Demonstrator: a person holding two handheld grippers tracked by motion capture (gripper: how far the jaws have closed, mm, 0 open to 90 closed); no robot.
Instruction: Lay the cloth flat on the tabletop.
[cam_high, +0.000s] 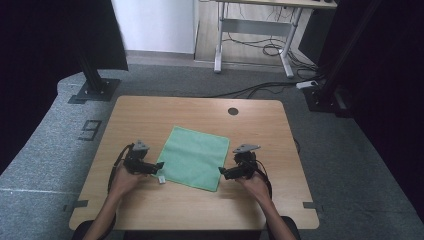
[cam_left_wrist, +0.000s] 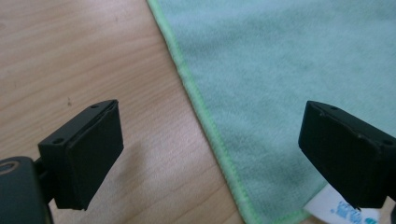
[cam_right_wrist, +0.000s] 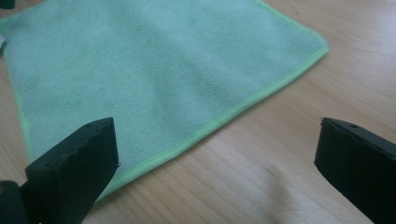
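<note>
Both grippers sit low at the near corners of the green microfibre cloth (cam_high: 194, 157), and both have their jaws spread wide with nothing pinched between them. Left gripper (cam_high: 159, 166) hovers right at the cloth's near-left corner, by the little white care label (cam_left_wrist: 343, 210); in the left gripper view the stitched hem runs up between the two black pads, one over bare wood, one over fabric. Right gripper (cam_high: 223, 173) lines up at the near-right corner, and in the right gripper view the hem crosses diagonally between its jaws.

Cloth lies flat, spread square and slightly rotated, in the middle of the wooden table (cam_high: 150, 112), well inside its edges.

Risk from here, as I read it: a thin, flat cloth gives the pads little to bite. If they close above the surface they may catch nothing; if one pad presses down on the fabric instead of slipping under the hem, the corner may bunch or skid across the smooth laminate. The left side could also grab the label alone.

Texture-wise: soft, short-napped weave with a brighter lime overlocked edge, limp. Tabletop is pale wood-grain with rounded corners and a dark round cable hole (cam_high: 233, 111) at the far side.
</note>
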